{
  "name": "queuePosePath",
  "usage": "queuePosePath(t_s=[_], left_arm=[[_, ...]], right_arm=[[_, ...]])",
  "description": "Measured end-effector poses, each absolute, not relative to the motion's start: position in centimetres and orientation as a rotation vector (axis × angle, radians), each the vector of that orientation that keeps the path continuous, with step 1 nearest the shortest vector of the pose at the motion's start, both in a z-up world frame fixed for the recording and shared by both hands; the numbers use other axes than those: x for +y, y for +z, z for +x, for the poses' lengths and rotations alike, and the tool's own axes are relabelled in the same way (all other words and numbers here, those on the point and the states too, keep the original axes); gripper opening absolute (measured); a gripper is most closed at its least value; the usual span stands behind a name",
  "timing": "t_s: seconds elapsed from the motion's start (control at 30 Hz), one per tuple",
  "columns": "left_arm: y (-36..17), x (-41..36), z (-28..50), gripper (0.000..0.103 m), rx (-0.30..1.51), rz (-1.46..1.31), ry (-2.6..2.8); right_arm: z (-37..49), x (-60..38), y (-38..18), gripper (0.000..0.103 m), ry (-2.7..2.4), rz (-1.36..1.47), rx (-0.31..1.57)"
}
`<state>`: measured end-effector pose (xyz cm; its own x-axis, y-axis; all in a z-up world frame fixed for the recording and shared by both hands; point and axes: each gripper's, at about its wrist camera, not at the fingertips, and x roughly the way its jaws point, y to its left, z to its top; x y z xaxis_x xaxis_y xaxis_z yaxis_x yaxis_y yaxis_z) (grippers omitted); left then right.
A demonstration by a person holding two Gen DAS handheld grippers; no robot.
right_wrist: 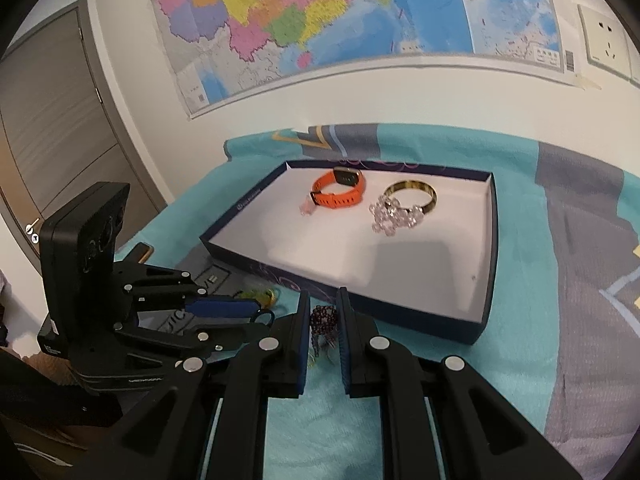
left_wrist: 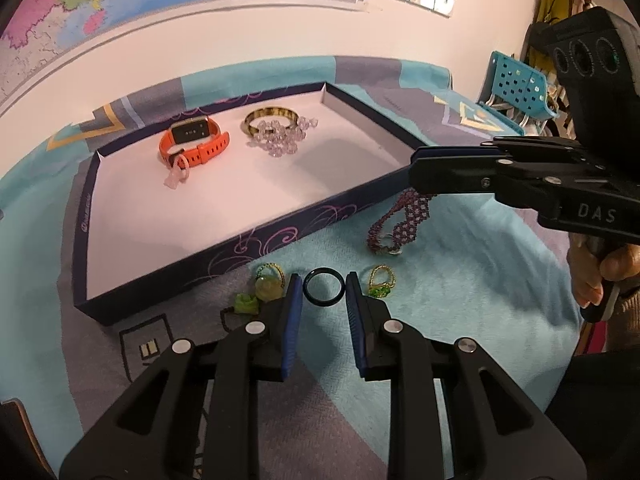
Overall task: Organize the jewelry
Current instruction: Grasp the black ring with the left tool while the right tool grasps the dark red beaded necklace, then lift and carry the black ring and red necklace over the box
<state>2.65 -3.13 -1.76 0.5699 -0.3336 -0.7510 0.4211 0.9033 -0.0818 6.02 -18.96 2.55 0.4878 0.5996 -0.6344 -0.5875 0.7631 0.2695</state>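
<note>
Teal-and-grey cloth covers the desk under a wall map. Left gripper pinches a dark ring between its blue pads, just above the cloth. Green-beaded rings lie just off either fingertip: one to its left, one to its right. Right gripper, nearly closed, clamps a purple beaded bracelet. Ahead of both sits a dark shallow box with orange watch, gold bangle, clear bead strand.

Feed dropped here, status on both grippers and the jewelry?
Left gripper shut on black ring. Right gripper shut on purple beaded bracelet, lifting. Tray ahead, path clear.
</note>
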Motion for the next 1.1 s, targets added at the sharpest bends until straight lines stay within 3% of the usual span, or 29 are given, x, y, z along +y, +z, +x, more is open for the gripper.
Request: queuePosePath(t_s=[1.1], left_arm=[[2.1,-0.7,3.4,0.023,0.751,0.077,-0.382]], right_arm=[[8.9,-18.3,6.4,0.011,0.714,0.003,0.686]])
